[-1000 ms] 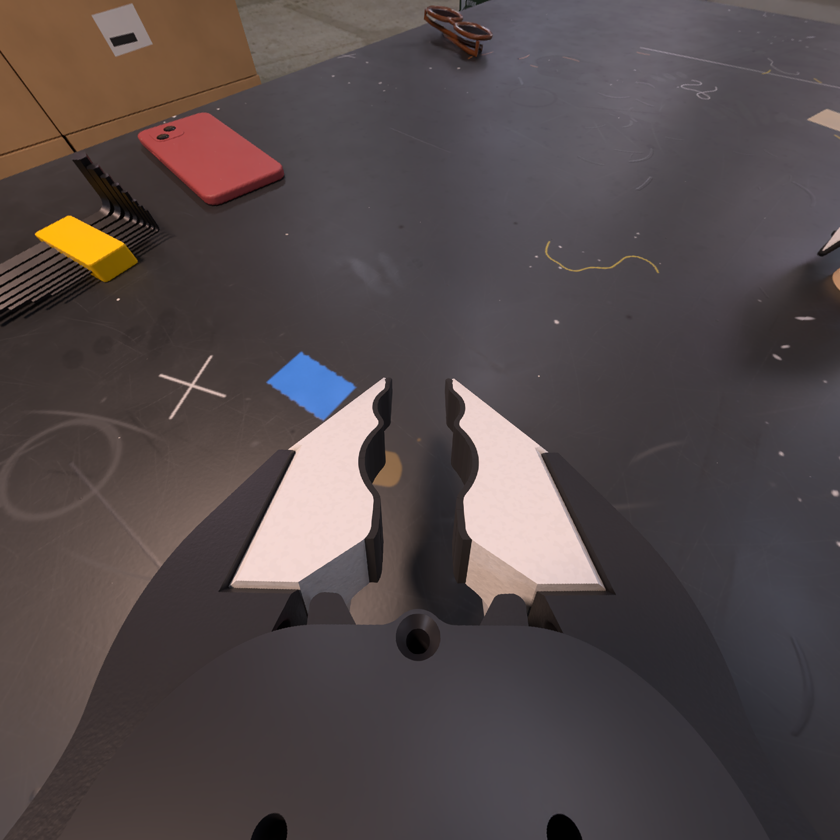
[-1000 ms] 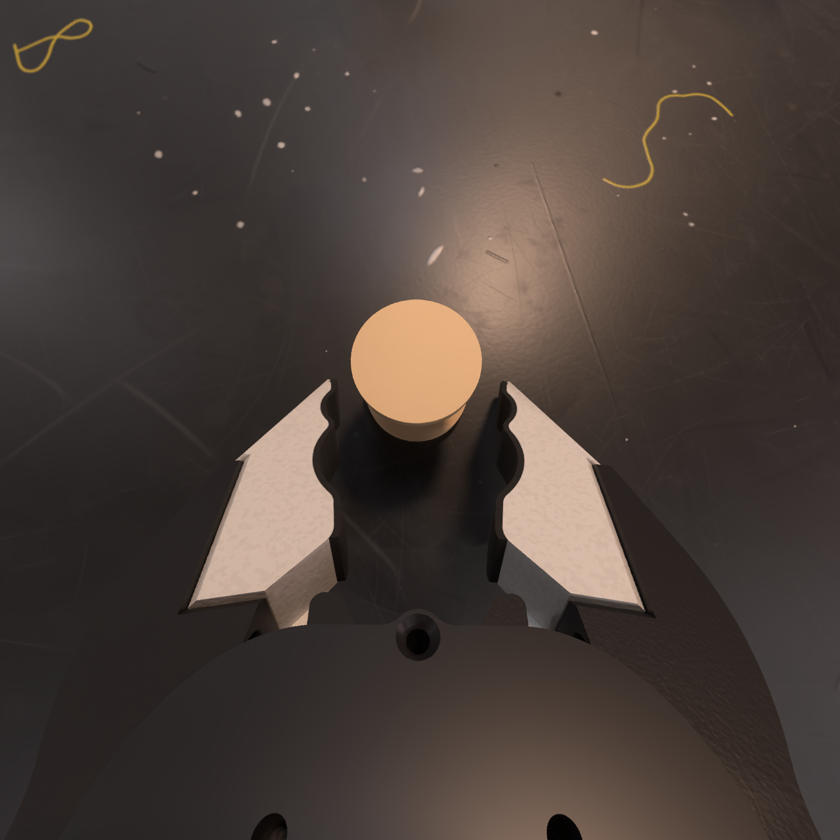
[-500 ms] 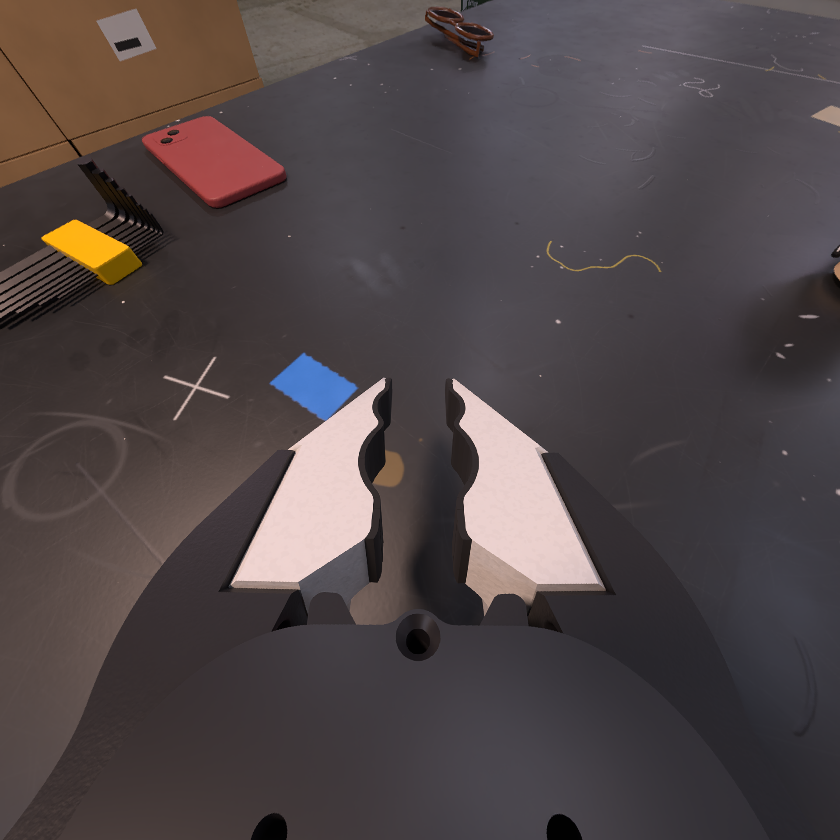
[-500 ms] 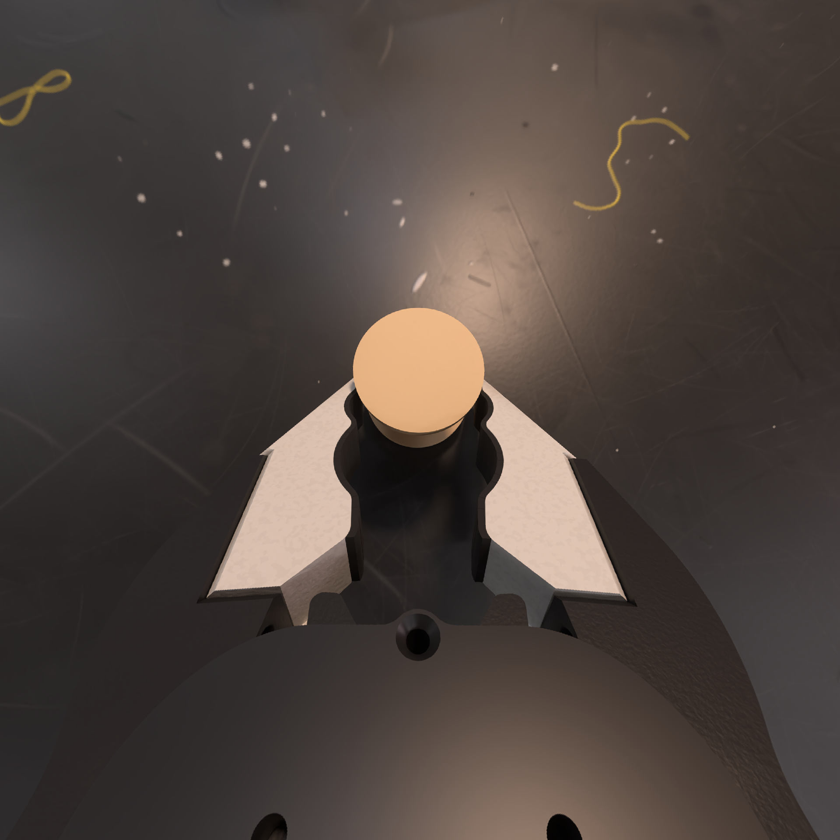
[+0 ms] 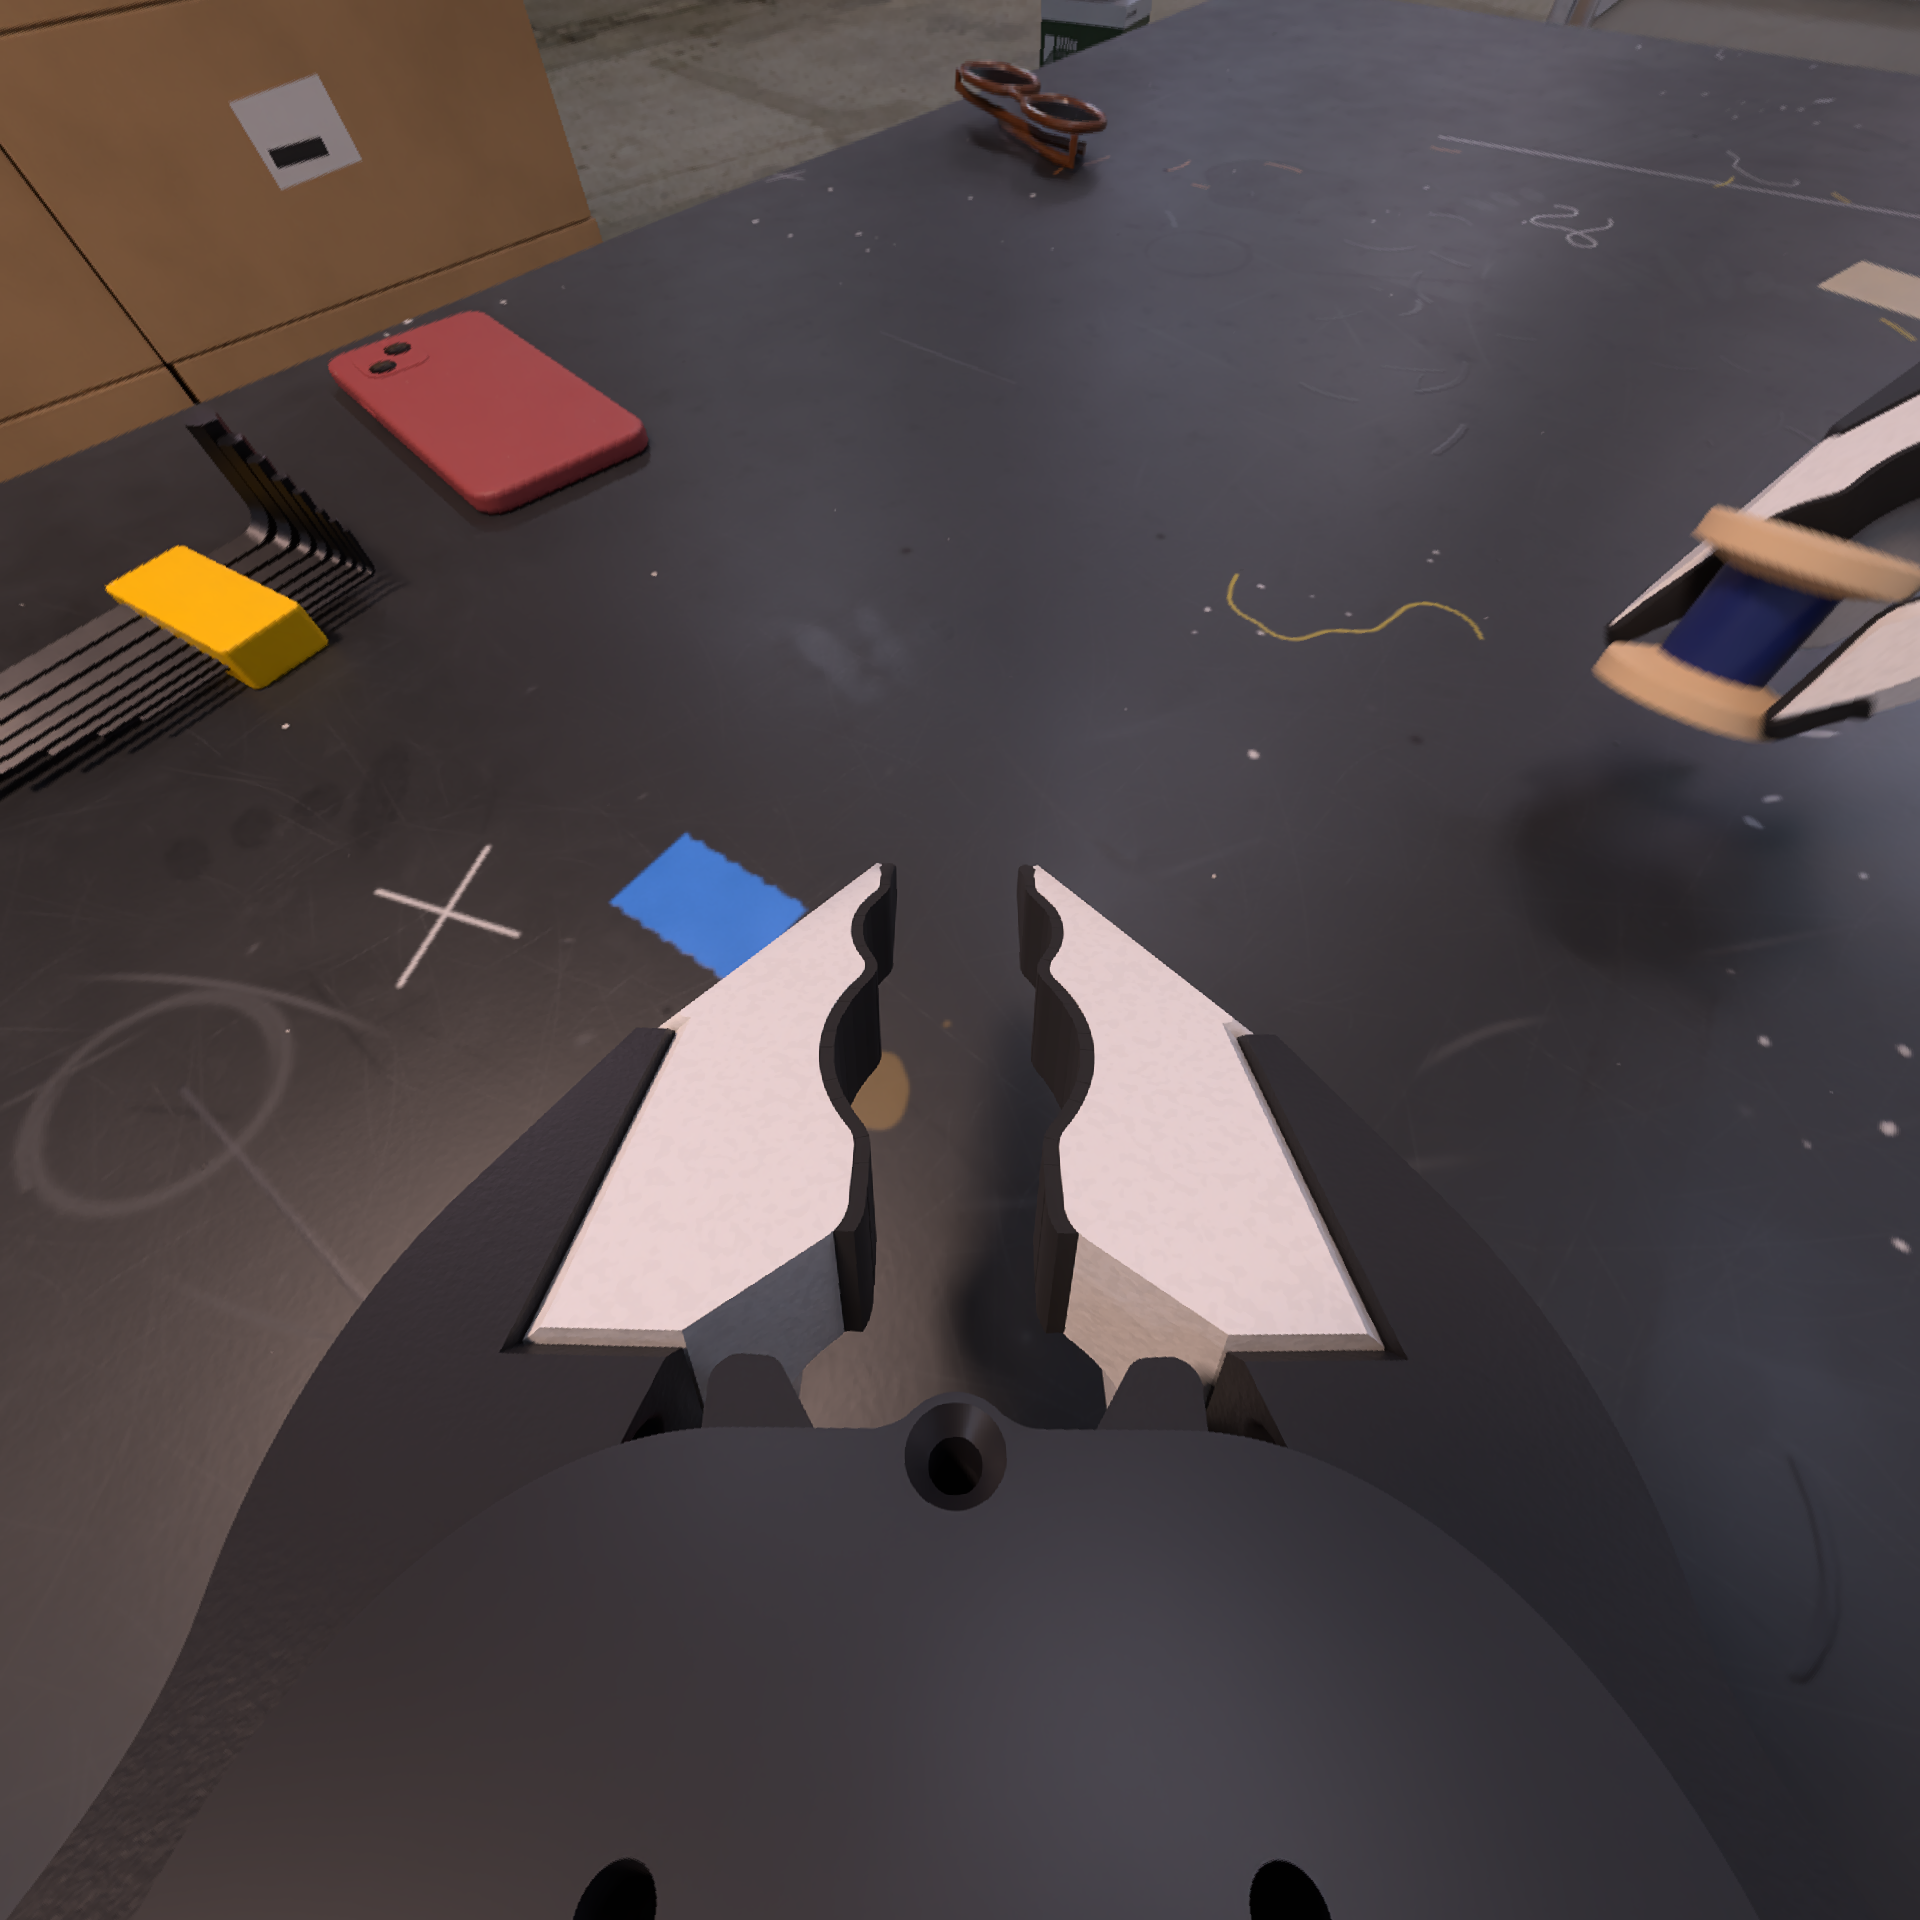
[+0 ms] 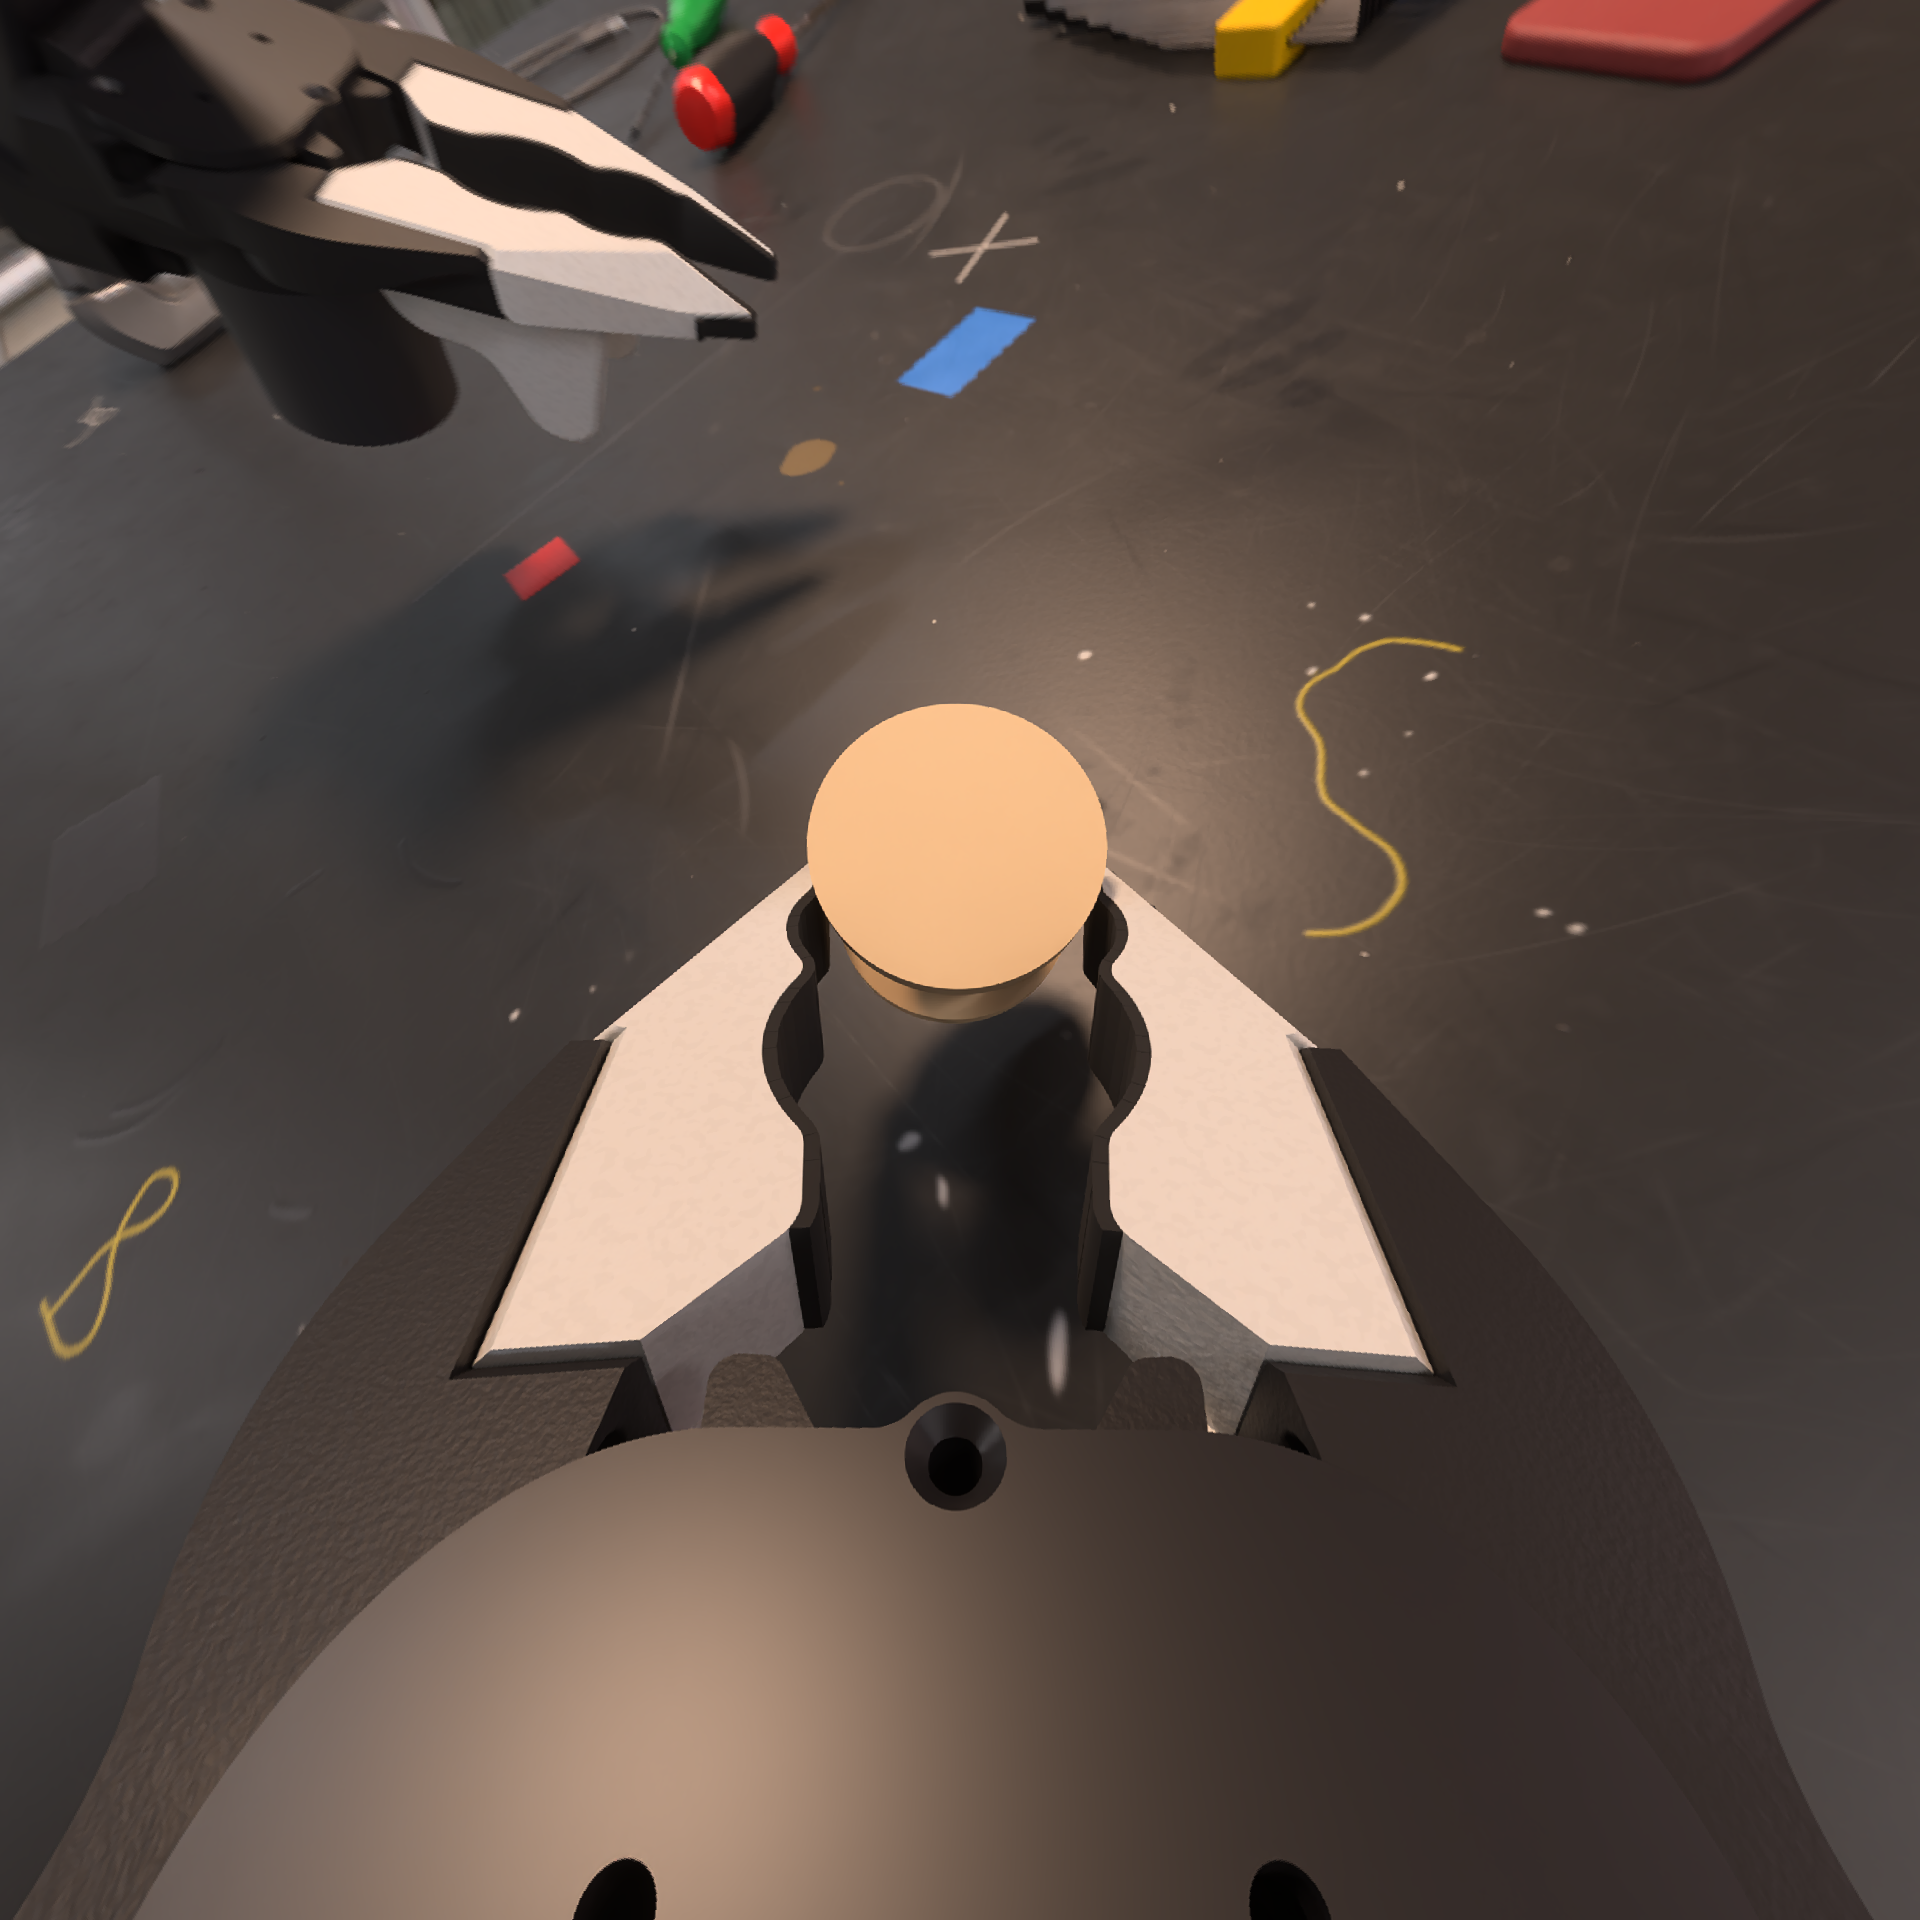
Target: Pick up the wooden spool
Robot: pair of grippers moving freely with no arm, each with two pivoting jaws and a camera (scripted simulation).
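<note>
A: Wooden spool (image 6: 956, 847), blue thread core: clear of the bench (image 5: 1039, 416), clamped at the waist by the right hand-held gripper (image 6: 956, 935). Likely light, rigid; flanges should stop slip.

B: Left hand-held gripper (image 5: 956, 883): jaws slightly apart, empty, near blue tape (image 5: 701, 902).

Red phone (image 5: 488, 410), hex keys (image 5: 156, 644), glasses (image 5: 1029, 112), screwdriver (image 6: 732, 83).

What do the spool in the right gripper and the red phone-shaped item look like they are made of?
The spool has pale tan matte flanges, apparently unfinished wood, around a dark blue core, probably wound thread, though no strands resolve. The red phone has a soft matte, rounded-edge back, suggesting silicone or rubbery plastic; that is uncertain.
</note>
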